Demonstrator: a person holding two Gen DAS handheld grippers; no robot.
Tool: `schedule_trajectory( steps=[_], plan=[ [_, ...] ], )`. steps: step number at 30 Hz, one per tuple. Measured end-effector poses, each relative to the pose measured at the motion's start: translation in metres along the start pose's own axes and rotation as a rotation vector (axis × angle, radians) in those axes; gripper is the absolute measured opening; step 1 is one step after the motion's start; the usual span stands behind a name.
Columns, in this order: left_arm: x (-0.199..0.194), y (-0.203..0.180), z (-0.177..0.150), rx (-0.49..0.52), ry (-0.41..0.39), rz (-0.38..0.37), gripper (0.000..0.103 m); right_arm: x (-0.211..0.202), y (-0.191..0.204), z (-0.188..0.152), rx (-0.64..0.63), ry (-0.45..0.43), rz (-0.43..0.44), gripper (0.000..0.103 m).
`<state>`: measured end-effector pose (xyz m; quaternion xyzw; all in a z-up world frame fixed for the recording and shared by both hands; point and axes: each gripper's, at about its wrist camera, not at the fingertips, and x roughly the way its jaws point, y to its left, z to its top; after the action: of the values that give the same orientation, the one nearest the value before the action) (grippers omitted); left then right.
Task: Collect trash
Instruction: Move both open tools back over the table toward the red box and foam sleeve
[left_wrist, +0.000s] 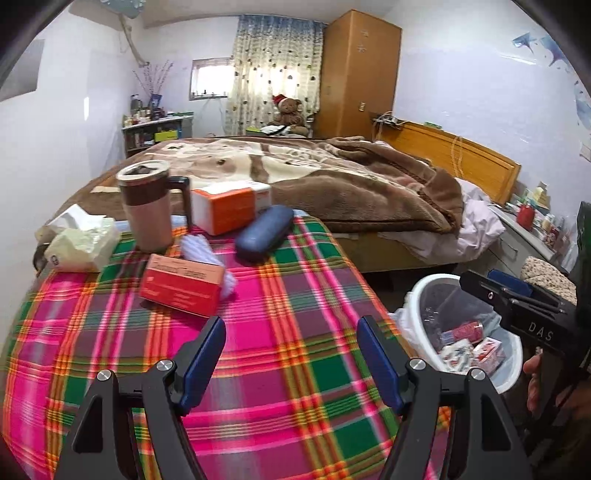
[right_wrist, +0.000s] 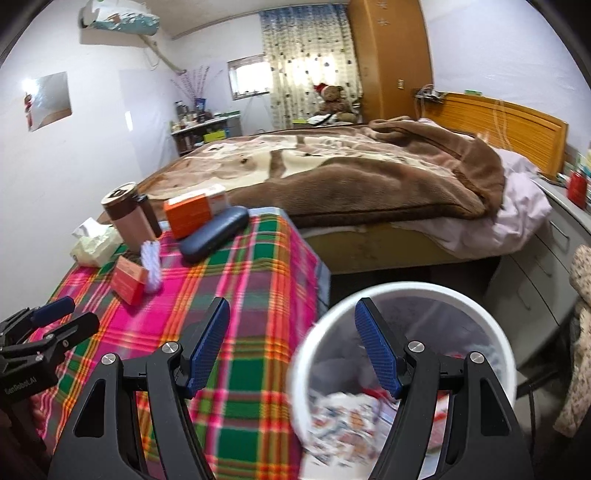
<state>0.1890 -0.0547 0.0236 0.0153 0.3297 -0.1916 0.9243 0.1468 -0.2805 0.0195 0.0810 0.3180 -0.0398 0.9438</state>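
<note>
Bin (right_wrist: 402, 295) under right gripper (right_wrist: 291, 321) (open).

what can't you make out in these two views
- Print on the red cardboard box: blurred in the left wrist view, too small in the right.
- Trash in the white plastic bin: blurred and crossed by the right gripper in the right wrist view.
- Contents of the brown lidded mug: lid covers them.
</note>
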Motion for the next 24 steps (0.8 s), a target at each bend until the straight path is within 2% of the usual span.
schedule_trajectory(
  steps=[12,17,21,24],
  plan=[
    [0.026,0.079,0.006,-0.117,0.041,0.099,0.074,0.052,0.056,0.024,-0.090,0.041,0.100,0.072],
    [0.045,0.096,0.013,-0.169,0.062,0.094,0.076,0.072,0.071,0.031,-0.126,0.059,0.115,0.072],
    [0.066,0.100,0.021,-0.174,0.089,0.089,0.078,0.089,0.078,0.038,-0.147,0.080,0.127,0.072],
    [0.082,0.110,0.030,-0.226,0.100,0.088,0.080,0.098,0.081,0.046,-0.147,0.081,0.141,0.072]
  ],
)
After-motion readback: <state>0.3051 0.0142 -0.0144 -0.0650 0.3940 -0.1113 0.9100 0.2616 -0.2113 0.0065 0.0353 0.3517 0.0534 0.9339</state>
